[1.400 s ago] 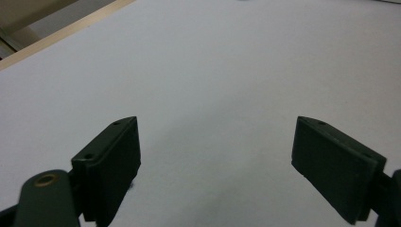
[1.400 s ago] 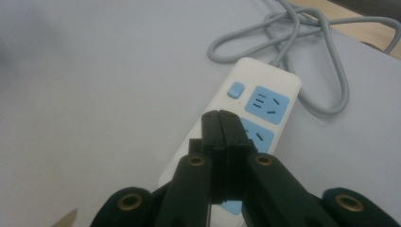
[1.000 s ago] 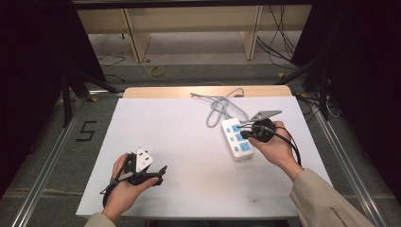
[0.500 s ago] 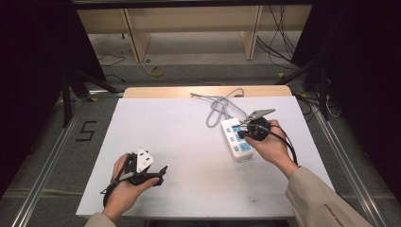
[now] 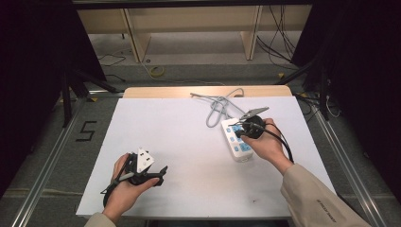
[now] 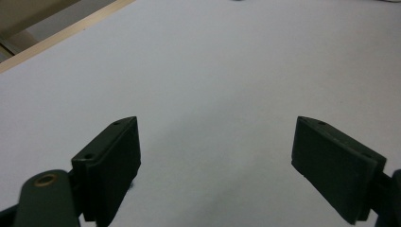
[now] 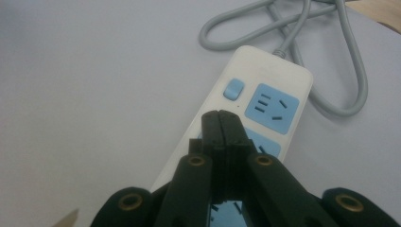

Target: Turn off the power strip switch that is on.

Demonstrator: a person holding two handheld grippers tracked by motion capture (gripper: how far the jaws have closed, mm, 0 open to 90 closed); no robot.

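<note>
A white power strip [image 5: 236, 139] with blue sockets and a looped grey cord [image 5: 218, 105] lies near the tabletop's [image 5: 189, 127] right edge, under the right gripper [image 7: 220, 124], fingers pressed together; the left gripper [image 6: 215, 156] hangs with fingers apart.

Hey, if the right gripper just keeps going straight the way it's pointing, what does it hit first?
Most likely the power strip. The right gripper, jaws closed with nothing between them, points down at the strip's white face near its small blue switch. Its height above the strip is unclear.
</note>
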